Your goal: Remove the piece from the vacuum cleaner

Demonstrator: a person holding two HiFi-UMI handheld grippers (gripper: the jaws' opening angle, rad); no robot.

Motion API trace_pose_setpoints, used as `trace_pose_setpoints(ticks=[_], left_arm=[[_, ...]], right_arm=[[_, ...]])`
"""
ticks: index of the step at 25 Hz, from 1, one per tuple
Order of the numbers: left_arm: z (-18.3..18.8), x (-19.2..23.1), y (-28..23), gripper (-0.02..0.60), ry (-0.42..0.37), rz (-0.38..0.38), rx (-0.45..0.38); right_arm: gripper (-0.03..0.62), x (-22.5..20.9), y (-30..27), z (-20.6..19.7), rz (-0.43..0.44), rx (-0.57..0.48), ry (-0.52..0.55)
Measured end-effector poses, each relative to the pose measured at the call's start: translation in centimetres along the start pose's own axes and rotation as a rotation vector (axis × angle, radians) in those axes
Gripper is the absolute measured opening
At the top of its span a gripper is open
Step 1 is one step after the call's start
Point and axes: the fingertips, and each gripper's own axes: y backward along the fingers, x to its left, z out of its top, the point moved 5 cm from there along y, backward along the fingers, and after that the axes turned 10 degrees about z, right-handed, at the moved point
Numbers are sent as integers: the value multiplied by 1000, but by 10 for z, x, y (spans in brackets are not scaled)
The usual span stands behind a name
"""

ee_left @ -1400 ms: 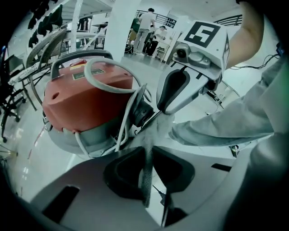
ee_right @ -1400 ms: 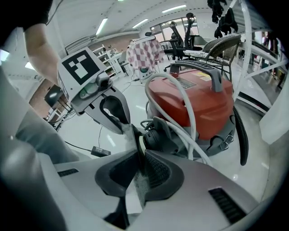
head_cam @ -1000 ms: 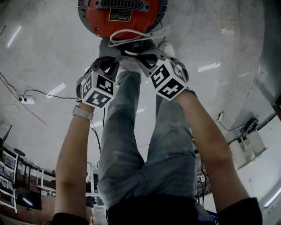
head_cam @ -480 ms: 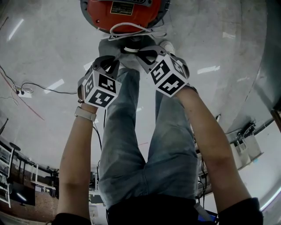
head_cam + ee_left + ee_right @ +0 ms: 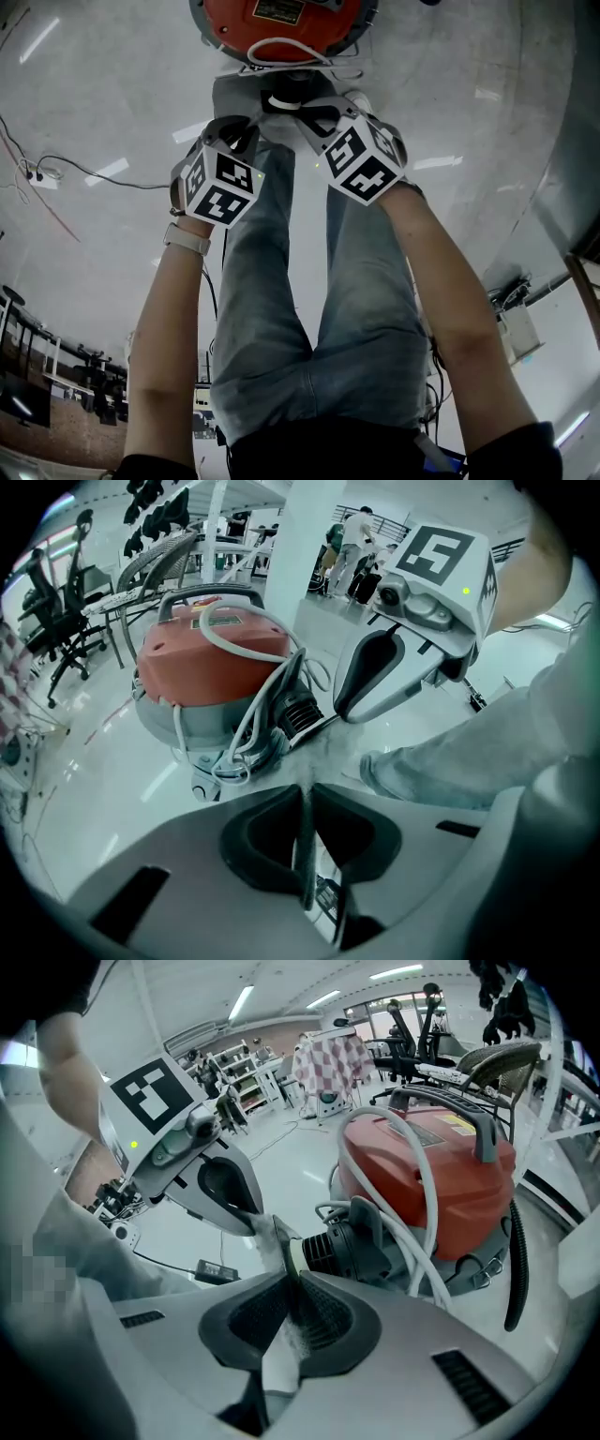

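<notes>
My left claw [image 5: 307,794] and right claw [image 5: 286,1283] both pinch the grey piece [image 5: 269,1238], seemingly still attached to the vacuum cleaner [image 5: 459,1194]; removal remains.

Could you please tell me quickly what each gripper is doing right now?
Left gripper: closed on the cloth piece.
Right gripper: closed on the same cloth piece.

Left gripper [image 5: 306,803] and right gripper [image 5: 287,1288] clamped.

Glossy pale floor [image 5: 103,94] — red vacuum cleaner [image 5: 281,21] standing on it, black adapter [image 5: 216,1271] lying nearby.
</notes>
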Motion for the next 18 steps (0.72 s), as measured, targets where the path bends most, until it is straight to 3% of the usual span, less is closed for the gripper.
trace_pose_setpoints(ticks=[18], left_arm=[[-11, -13, 3, 51, 159, 51, -17]], right_arm=[[57, 3, -4, 2, 85, 81, 115]])
